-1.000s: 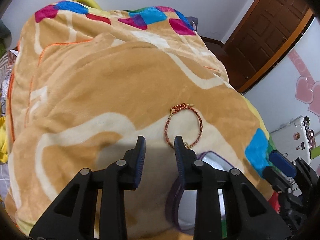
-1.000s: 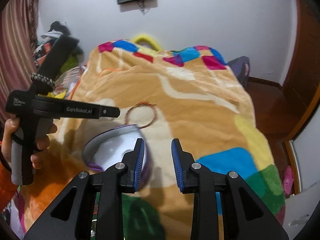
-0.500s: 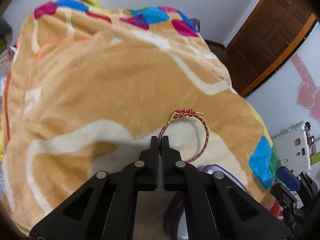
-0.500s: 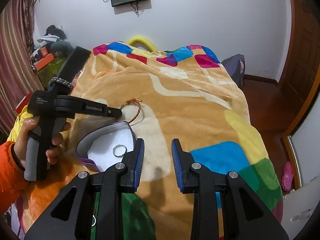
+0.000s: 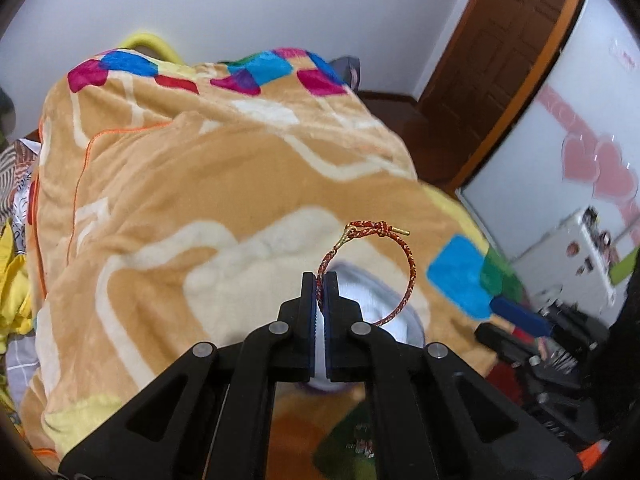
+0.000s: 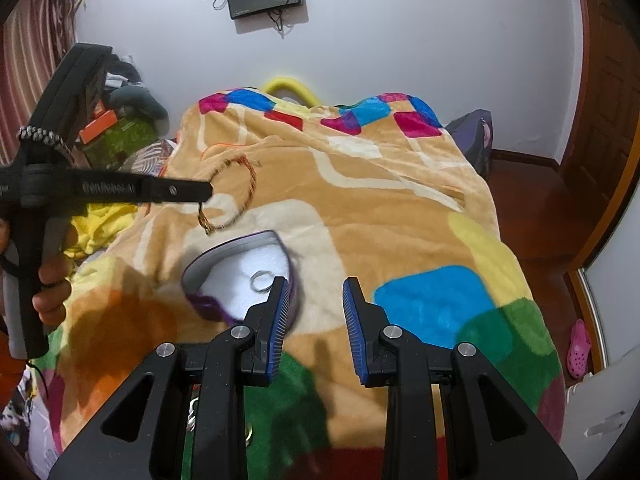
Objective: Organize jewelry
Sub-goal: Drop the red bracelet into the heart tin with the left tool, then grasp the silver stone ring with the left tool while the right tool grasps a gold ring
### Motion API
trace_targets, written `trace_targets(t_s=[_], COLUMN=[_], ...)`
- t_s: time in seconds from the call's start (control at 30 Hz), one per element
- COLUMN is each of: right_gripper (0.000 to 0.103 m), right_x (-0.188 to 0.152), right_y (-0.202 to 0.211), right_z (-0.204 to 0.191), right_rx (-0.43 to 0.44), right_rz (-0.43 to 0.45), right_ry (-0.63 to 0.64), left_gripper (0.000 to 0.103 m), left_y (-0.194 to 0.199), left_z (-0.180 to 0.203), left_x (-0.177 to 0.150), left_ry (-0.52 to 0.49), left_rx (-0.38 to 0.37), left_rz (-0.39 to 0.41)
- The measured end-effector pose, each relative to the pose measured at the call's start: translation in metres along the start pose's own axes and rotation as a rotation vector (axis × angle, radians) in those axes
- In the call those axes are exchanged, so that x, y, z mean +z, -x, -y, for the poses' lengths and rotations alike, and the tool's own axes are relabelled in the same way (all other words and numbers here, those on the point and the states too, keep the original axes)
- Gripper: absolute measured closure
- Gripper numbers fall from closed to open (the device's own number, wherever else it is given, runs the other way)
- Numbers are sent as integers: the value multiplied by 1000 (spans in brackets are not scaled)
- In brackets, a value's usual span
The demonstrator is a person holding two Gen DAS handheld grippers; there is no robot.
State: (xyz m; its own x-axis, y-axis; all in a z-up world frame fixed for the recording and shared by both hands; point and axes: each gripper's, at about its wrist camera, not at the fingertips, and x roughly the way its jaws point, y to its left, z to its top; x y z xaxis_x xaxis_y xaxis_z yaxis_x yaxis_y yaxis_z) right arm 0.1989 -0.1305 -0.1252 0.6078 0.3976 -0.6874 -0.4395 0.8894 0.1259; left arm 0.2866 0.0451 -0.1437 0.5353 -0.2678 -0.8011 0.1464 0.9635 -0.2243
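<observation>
While your left gripper (image 5: 319, 280) pinches the red bracelet (image 5: 408, 268) above the blanket (image 5: 180, 184), nothing else hangs from it. Your right gripper (image 6: 314, 292) stands partly open, empty, beside the purple box (image 6: 224, 256).

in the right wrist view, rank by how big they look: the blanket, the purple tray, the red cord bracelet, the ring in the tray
1. blanket, by far the largest.
2. purple tray, partly hidden behind the right claw.
3. red cord bracelet, dangling from the left claw; hanging off the bed, so its rank against the tray is unsure.
4. ring, smallest.

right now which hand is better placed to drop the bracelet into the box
Left. The left gripper is shut on the bracelet, which hangs clear of the blanket, close to the box. The right gripper is open and empty.
</observation>
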Motion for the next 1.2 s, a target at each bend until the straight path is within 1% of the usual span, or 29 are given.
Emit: trace_targets(t_s=[0.17, 0.33, 0.5, 0.73, 0.9, 1.2], right_gripper=[78, 78, 78, 78, 78, 78], right_x=[-11, -20, -25, -30, -38, -62], right_y=[5, 10, 16, 25, 35, 38], right_z=[-7, -11, -13, -19, -24, -34], right_rx=[8, 14, 17, 19, 19, 36], right_rz=[-18, -33, -39, -43, -46, -93], right_ry=[20, 22, 24, 32, 40, 45], left_gripper=[101, 101, 92, 90, 83, 81], left_y=[-17, -22, -7, 28, 48, 66], left_z=[9, 16, 18, 27, 37, 48], left_x=[-16, -23, -30, -52, -73, -115], left_ry=[-38, -75, -89, -118, -141, -155], left_rx=[31, 52, 71, 93, 109, 113], left_rz=[-53, -80, -60, -11, 14, 17])
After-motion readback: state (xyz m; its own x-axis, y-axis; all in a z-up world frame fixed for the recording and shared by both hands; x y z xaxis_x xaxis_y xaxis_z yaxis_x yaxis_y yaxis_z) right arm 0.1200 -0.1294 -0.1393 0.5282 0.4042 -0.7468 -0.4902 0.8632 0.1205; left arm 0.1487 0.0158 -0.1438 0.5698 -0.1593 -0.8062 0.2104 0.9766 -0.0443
